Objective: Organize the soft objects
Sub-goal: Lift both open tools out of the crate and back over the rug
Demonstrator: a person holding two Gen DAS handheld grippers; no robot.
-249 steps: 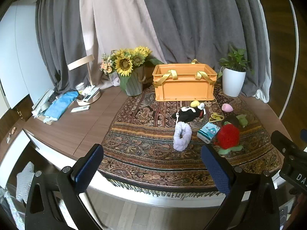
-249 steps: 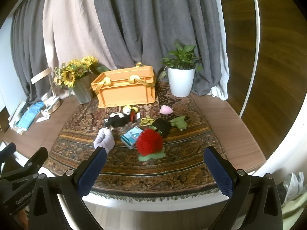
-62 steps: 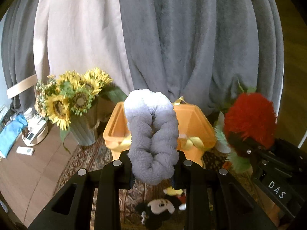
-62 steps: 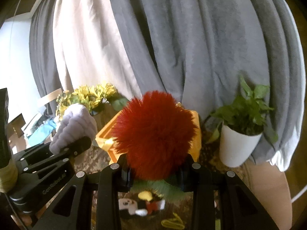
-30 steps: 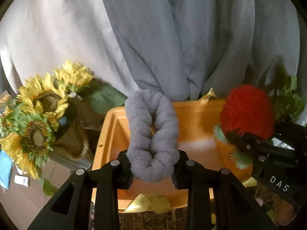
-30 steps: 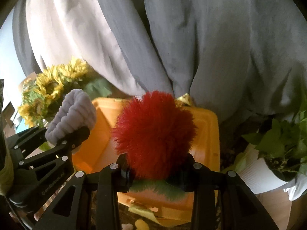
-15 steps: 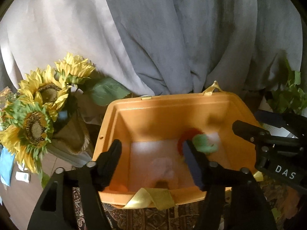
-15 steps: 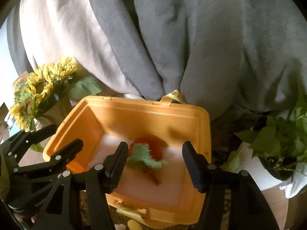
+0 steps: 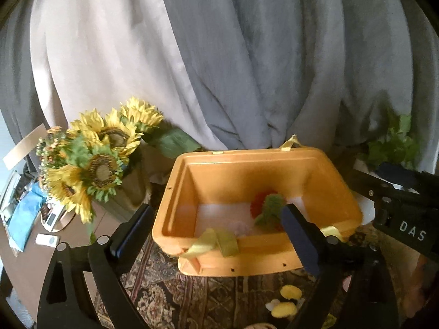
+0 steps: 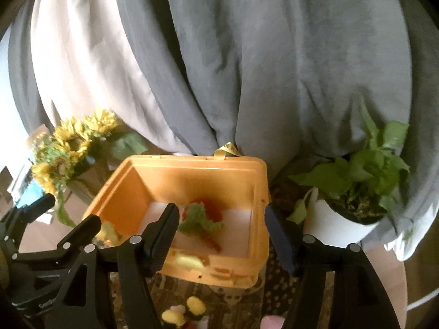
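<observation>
The orange crate stands on the patterned rug and also shows in the right wrist view. Inside it lies the red and green plush, also seen from the right wrist, and a pale blur of the grey plush near the front wall. My left gripper is open and empty above the crate's front wall. My right gripper is open and empty above the crate's right half. The right gripper also shows at the right of the left wrist view.
A sunflower bouquet stands left of the crate. A potted plant in a white pot stands right of it. Yellow toy feet lie on the rug in front. Grey and white curtains hang behind.
Both grippers opened and let go over the crate. The grey plush and the red plush dropped inside. Since then both grippers drew back a little and opened wider.
</observation>
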